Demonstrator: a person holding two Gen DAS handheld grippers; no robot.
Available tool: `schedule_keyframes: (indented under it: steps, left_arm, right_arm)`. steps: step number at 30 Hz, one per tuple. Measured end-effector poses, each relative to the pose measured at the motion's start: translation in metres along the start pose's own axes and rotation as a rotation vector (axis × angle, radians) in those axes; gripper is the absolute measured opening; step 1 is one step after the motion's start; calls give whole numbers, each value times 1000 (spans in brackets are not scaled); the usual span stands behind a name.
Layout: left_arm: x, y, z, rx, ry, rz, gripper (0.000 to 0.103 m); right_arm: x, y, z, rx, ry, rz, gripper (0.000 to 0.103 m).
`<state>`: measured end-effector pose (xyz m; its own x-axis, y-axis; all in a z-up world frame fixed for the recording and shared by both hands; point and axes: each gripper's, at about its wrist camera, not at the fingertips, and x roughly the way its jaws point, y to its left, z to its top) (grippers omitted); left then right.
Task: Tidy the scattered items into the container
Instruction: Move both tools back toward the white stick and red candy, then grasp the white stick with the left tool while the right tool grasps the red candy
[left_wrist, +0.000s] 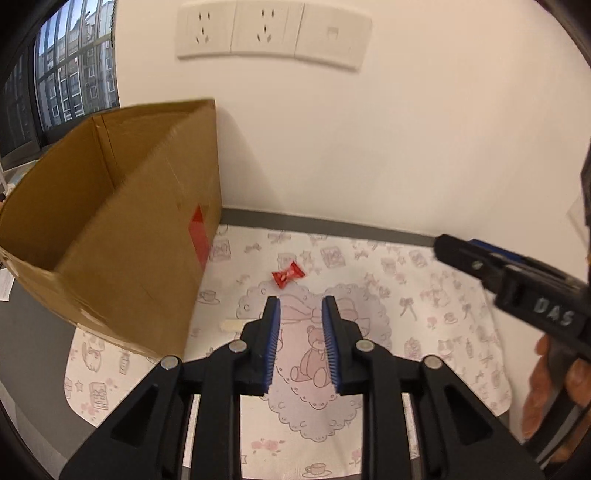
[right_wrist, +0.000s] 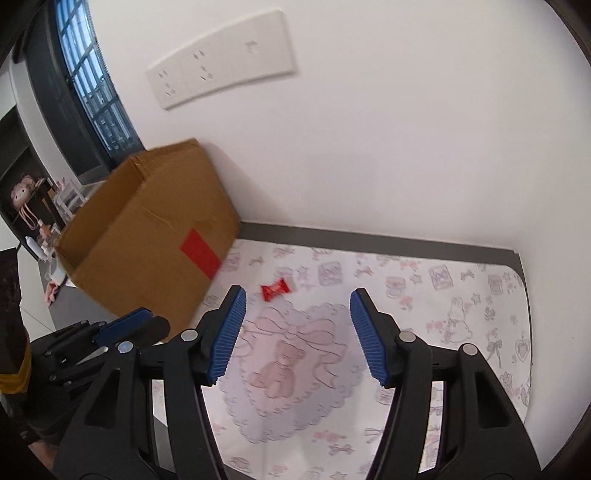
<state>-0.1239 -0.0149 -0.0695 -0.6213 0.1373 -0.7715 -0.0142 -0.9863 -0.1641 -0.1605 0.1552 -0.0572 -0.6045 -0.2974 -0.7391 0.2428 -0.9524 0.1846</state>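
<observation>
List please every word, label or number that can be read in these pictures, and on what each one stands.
"DAS": raised letters on the side of the right tool, seen in the left wrist view.
Red label on the cardboard box: no writing can be made out.
Red candy wrapper: light marks, too small to read.
Patterned mat: drawings only, no legible words.

A red wrapped candy (left_wrist: 288, 277) is seen on a white mat (left_wrist: 424, 295) printed with pink bears, bows and a heart. The brown cardboard box (left_wrist: 122, 236) is marked with a red label (left_wrist: 198, 236). Blue pads (right_wrist: 227, 334) are fitted to the black grippers.
</observation>
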Motion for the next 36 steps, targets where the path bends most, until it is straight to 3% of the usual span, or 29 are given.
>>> schedule_keyframes:
  steps: [8,12,20,23,25,26,36]
  left_arm:
    - [77,17,-24,-50,125,92,23]
    - [98,28,-34,-59,162,129,23]
    - [131,46,-32,-50,212,148,23]
    - [139,50,-34,-38,229,165,34]
    - [141,53,-36,-32,227,185,52]
    - [141,54,-36,-29,229,201,54]
    - [161,54,-35,-14,266,187,55]
  right_arm:
    - [71,-18,-17,-89,74,47,61]
    - [107,-16,-18,-122,110,112,61]
    - [163,0,-14,-178,144,160,61]
    - [178,3,-9,-179,148,154,61]
    - [185,5,-6,-182,156,155,61]
    - [188,6,-4,-186,157,152,61]
    - [220,18,3,-215,234,155,62]
